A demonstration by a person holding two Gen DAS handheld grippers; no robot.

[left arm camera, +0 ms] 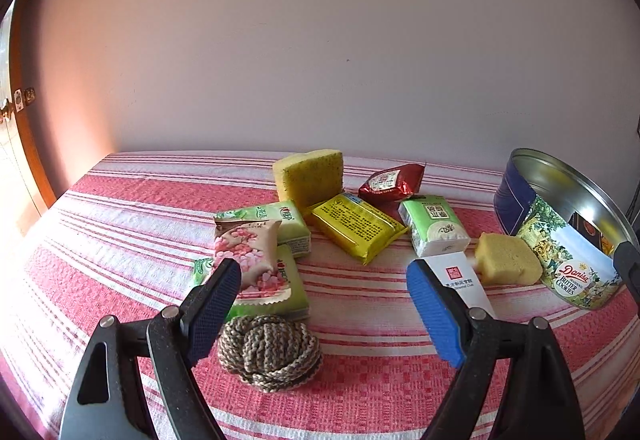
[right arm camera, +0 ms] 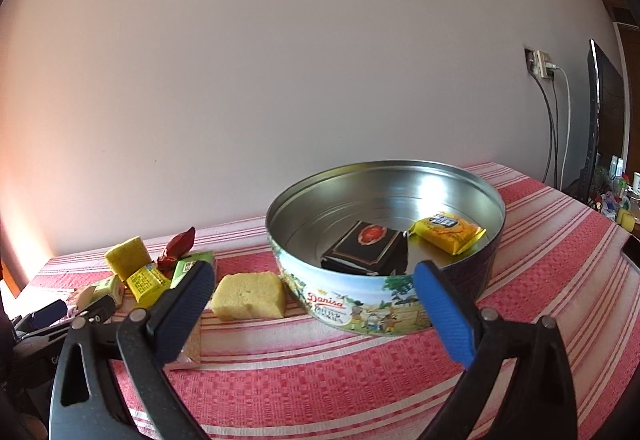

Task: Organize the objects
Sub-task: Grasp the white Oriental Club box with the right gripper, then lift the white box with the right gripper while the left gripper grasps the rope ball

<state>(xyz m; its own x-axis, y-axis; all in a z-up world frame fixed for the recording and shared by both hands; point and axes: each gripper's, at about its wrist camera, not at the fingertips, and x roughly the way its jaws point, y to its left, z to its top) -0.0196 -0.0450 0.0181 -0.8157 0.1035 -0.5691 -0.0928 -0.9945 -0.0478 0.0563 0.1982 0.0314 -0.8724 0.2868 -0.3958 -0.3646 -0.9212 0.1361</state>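
- Snacks and small things lay in a loose pile on the striped cloth (left arm camera: pixel 120 224), well to the left of the cookie tin (right arm camera: pixel 360 304).
- Two things were already in the tin: a black box (right arm camera: pixel 366 246) near the middle and a yellow packet (right arm camera: pixel 450 232) by the far wall. The rest of the tin floor was bare and shiny.
- I think the job was partly done, with most things not yet put away.
- The left gripper (left arm camera: pixel 324 304) was spread wide and held nothing. It hung over the rope ball (left arm camera: pixel 270 350), with one pad beside the pink snack bag (left arm camera: pixel 252 256).
- The right gripper (right arm camera: pixel 314 310) was also wide apart and held nothing. It pointed at the tin, with the small cake piece (right arm camera: pixel 250 296) just in front of it.
- Still outside the tin were the big sponge cake (left arm camera: pixel 310 175), the yellow pack (left arm camera: pixel 358 226), the red candy (left arm camera: pixel 390 181), the green packs (left arm camera: pixel 436 226) and a white card (left arm camera: pixel 458 276).
- The next move was probably to pick up one thing. The rope ball sat closest to the left gripper, so the jaws would need to drop lower and squeeze it.
- The cake piece looked soft, so it would want a gentle pinch.
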